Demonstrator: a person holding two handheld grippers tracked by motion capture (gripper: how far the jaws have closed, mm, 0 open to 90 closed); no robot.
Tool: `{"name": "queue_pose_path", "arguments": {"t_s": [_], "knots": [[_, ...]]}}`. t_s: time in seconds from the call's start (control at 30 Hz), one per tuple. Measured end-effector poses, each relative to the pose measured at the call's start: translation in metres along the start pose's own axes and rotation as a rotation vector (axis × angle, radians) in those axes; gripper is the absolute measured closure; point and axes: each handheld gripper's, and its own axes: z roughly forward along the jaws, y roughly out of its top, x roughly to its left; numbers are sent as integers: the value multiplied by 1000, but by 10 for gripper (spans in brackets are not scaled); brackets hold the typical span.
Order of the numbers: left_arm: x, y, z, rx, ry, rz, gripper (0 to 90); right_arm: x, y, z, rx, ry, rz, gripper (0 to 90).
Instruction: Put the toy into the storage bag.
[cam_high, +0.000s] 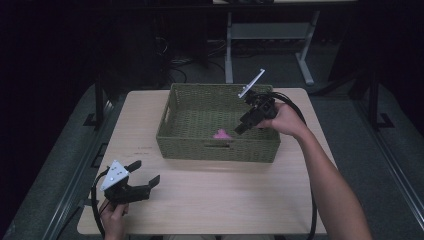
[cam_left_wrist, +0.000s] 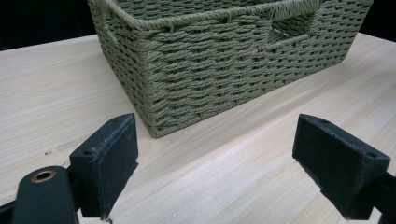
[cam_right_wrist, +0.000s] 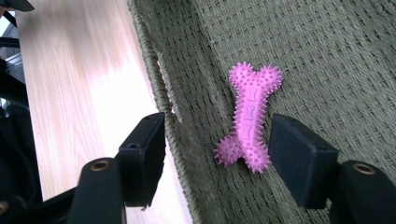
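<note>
Pink bone toy (cam_right_wrist: 249, 119) lies in the woven basket (cam_high: 218, 150).
My right gripper (cam_right_wrist: 217, 154) hangs above it, jaws apart, empty; left gripper (cam_left_wrist: 215, 163) gapes over the bench (cam_high: 215, 200).

A: What is hidden in the high view?
B: Most of the pink bone toy (cam_high: 221, 134) is screened by the basket's (cam_high: 215, 150) near wall.

A: And cut off?
B: In the left gripper view, the basket's far side is cropped by the top edge.
</note>
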Motion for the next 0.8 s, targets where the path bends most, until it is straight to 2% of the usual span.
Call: {"name": "queue_pose_path", "arguments": {"t_s": [0.4,0.8], "knots": [[0,0,0,4,2,3,138,11,-3,-8,-11,-5,-12,294],[-1,0,1,3,2,2,138,21,-16,-15,-21,-17,-17,277]]}}
